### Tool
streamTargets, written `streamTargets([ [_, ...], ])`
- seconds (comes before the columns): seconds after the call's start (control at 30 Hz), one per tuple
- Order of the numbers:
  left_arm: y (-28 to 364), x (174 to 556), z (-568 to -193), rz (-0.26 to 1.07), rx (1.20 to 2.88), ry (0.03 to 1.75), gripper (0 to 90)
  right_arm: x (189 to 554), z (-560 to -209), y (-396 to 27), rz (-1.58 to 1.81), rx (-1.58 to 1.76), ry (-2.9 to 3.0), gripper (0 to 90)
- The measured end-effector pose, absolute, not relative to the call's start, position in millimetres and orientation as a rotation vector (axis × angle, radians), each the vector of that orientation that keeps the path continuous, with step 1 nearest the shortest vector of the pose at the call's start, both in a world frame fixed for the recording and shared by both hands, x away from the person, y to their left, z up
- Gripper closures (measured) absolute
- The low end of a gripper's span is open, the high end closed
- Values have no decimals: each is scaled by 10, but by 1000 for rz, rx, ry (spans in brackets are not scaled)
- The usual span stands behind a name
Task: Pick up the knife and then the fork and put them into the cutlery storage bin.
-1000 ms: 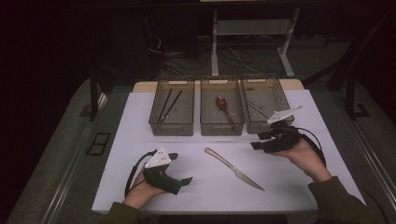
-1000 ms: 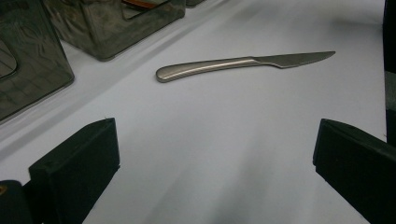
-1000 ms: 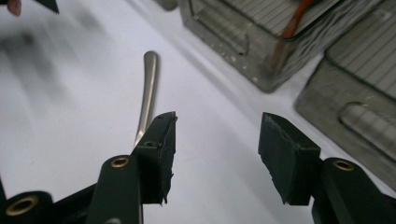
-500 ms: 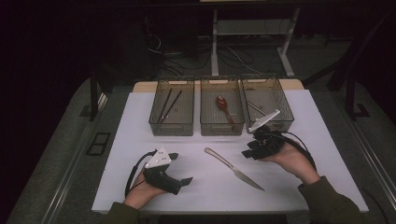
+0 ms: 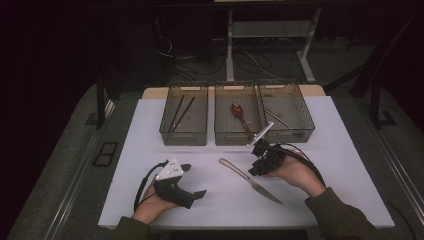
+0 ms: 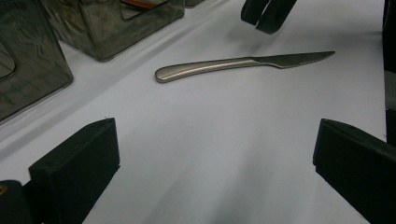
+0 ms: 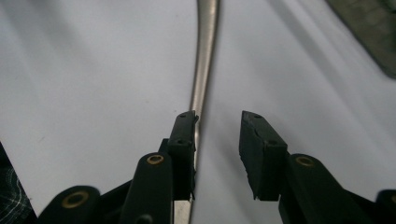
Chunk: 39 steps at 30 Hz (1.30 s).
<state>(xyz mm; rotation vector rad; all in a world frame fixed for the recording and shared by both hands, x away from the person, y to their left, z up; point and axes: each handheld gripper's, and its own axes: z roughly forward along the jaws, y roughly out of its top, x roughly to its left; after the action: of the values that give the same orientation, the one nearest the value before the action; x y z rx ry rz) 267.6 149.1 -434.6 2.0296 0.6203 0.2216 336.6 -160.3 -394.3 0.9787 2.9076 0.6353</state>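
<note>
While our right gripper (image 7: 217, 135) hangs over the knife (image 5: 250, 180), jaws closing but gripping nothing, we must straddle its handle; left gripper (image 5: 192, 187) waits wide open, empty, beside the knife.

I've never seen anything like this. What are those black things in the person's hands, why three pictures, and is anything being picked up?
No robot here: a person holds a two-jaw tool in each hand. The high view looks down on the white table. The left gripper rests open, holding nothing. The right gripper has just been closing its jaws over a metal knife, not yet clamping it. The other two pictures come from cameras riding on the grippers: the left one sees the knife from afar, the right one sees it beside its jaws. Behind stand three clear bins holding cutlery.
</note>
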Motion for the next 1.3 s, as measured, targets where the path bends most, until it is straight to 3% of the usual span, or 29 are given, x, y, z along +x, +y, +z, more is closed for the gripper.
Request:
streamTargets([
  [0.47, 1500, 2676, -4343, 224, 2031, 619, 0, 3461, -4125, -1203, 447, 916, 2998, 726],
  [1.3, 1491, 2671, -4343, 219, 2035, 617, 0, 3442, -4193, -982, 207, 765, 2973, 785],
])
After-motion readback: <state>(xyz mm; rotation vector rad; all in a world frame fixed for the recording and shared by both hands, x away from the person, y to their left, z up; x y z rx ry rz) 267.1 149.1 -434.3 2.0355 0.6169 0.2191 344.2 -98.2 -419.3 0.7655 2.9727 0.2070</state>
